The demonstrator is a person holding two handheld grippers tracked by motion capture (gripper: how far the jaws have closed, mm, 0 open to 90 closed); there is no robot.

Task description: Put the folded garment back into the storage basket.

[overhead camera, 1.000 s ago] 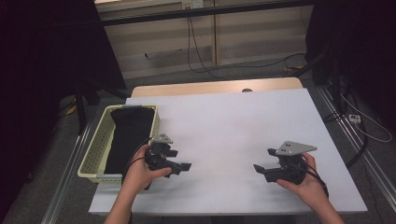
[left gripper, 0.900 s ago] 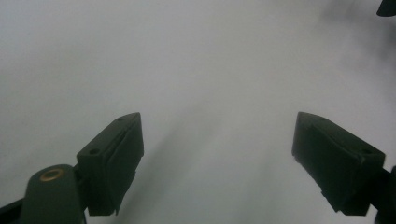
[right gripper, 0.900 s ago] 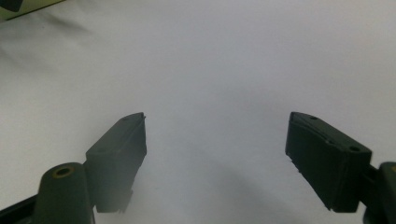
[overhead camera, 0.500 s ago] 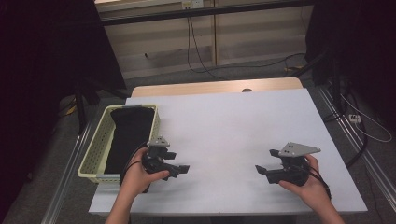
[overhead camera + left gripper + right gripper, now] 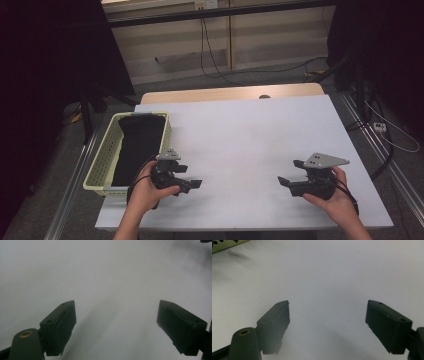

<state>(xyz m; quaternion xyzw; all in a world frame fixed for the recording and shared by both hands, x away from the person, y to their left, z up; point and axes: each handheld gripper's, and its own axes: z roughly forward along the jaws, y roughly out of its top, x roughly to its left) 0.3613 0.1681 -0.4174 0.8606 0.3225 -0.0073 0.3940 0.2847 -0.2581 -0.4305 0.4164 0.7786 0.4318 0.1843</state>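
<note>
While both claws rest spread and empty on the worktop (image 5: pixel 250 135), the black cloth (image 5: pixel 139 147) in the basket (image 5: pixel 100 162) lies just left of the left claw (image 5: pixel 192 181), long axis running away from the person; the right claw (image 5: pixel 289 176) sits well apart.

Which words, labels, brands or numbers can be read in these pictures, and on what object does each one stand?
There are none to read: no legible text stands on the basket, the black cloth inside it, the white table, the left gripper or the right gripper.
The small white box on the floor at the right may bear marks, but it is too small to read.
</note>
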